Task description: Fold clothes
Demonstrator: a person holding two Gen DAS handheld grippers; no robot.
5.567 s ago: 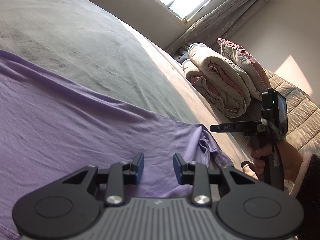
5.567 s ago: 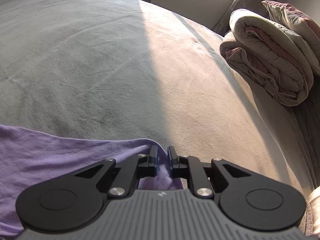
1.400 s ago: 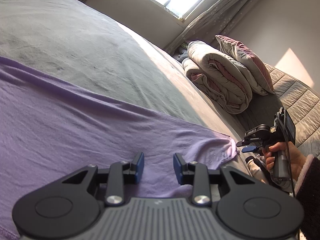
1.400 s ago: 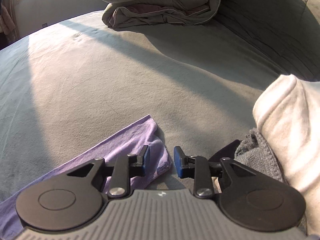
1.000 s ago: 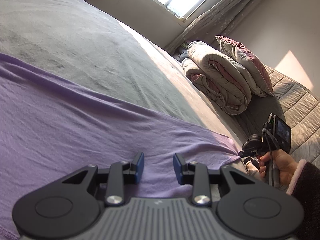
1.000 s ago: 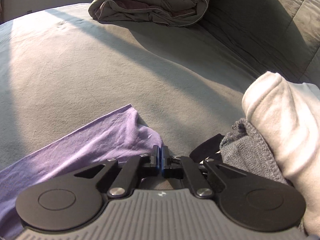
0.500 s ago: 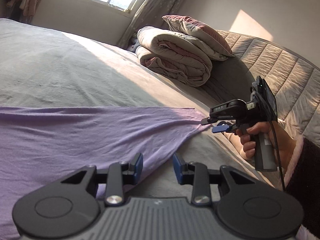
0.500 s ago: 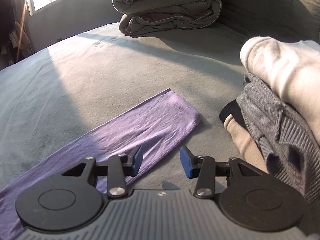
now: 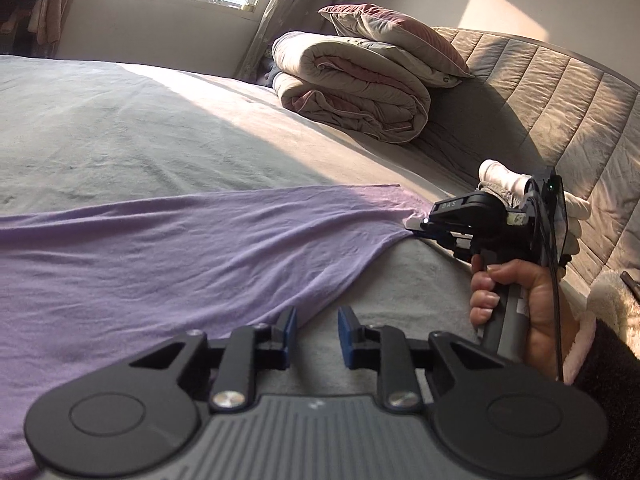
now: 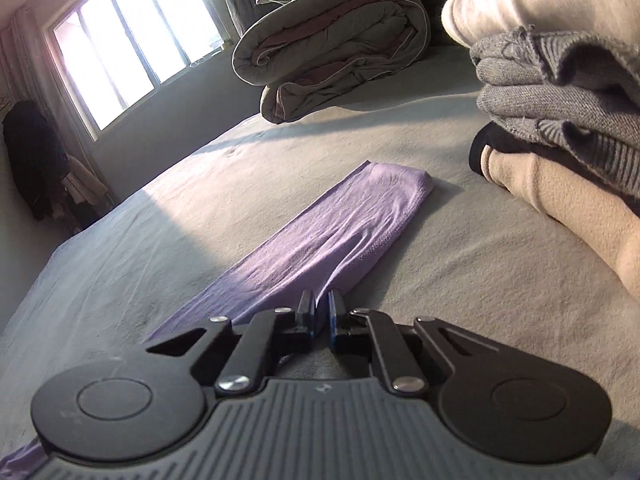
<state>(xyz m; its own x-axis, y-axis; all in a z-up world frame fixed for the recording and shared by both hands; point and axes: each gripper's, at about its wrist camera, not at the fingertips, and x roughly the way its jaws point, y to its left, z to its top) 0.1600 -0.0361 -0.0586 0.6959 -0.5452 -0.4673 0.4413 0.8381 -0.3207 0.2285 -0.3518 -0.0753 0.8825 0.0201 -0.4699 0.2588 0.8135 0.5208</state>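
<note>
Left wrist view: the purple garment (image 9: 168,256) lies spread on the grey bed (image 9: 120,128), and the left gripper (image 9: 313,334), jaws just narrowed but still apart, hovers at its near edge. The right gripper (image 10: 319,312) pinches the garment's sleeve near the folded clothes pile (image 10: 560,136).

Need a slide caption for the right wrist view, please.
Right gripper fingers shut on a purple garment's sleeve edge, beside stacked folded clothes on a grey bed.
</note>
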